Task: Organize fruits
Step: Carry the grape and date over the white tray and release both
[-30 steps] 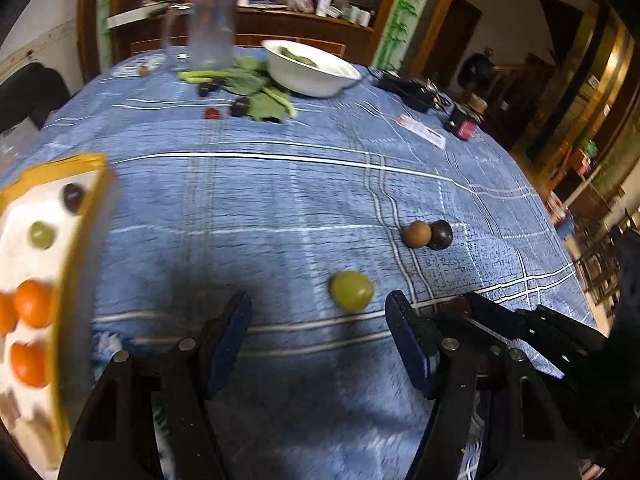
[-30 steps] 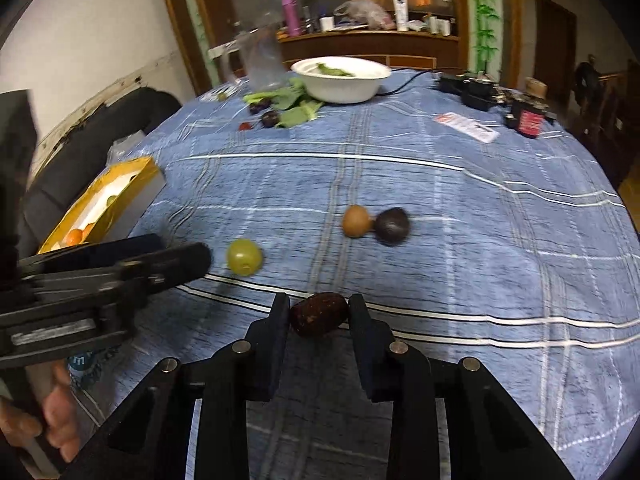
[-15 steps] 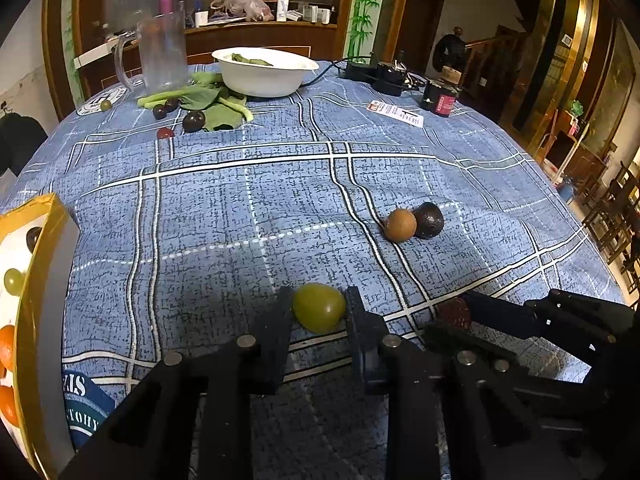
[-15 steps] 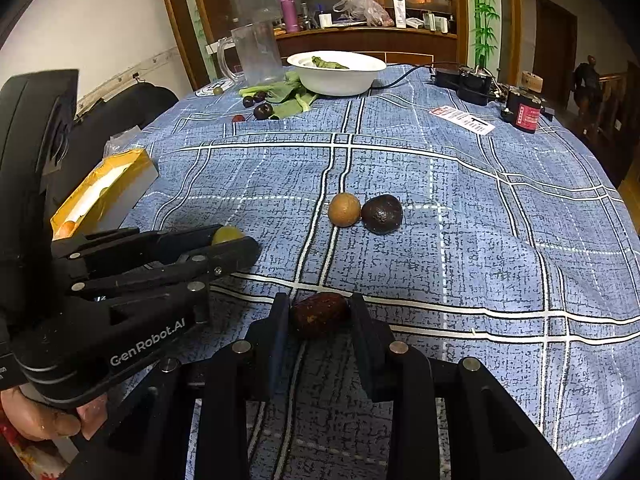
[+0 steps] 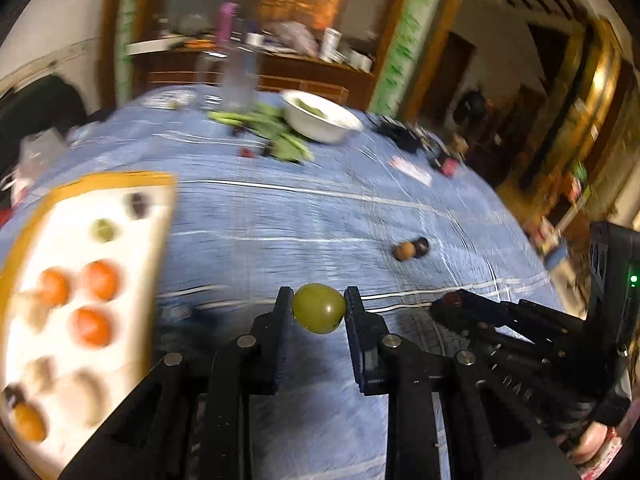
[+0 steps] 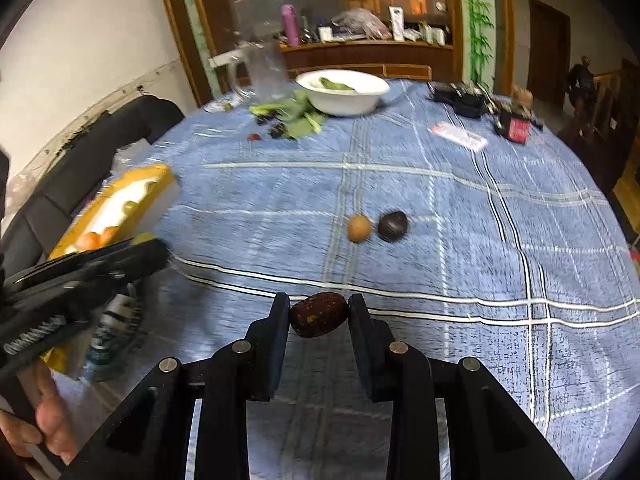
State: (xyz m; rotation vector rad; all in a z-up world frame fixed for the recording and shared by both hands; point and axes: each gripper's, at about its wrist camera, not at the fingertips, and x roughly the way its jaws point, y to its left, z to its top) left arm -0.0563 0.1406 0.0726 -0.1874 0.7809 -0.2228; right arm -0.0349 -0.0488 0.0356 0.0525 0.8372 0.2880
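My left gripper (image 5: 319, 308) is shut on a green fruit (image 5: 319, 309) and holds it above the blue cloth. My right gripper (image 6: 319, 314) is shut on a dark reddish-brown fruit (image 6: 318, 315); it also shows at the right of the left wrist view (image 5: 454, 300). A yellow-rimmed white tray (image 5: 156, 240) at the left holds orange fruits (image 5: 100, 280), a green one (image 5: 103, 230) and a dark one (image 5: 138, 205). A tan fruit (image 6: 359, 228) and a dark fruit (image 6: 393, 225) lie side by side mid-table.
A white bowl (image 6: 344, 90) with greens, loose leaves and small dark fruits (image 6: 276, 130), and a clear jug (image 6: 266, 70) stand at the far side. Black devices (image 6: 464, 100) and a card (image 6: 458, 136) lie at the far right. The tray shows in the right wrist view (image 6: 160, 184).
My left gripper closed on the green fruit, lifted it off the cloth and swung left toward the tray. My right gripper kept its hold on the reddish-brown fruit.
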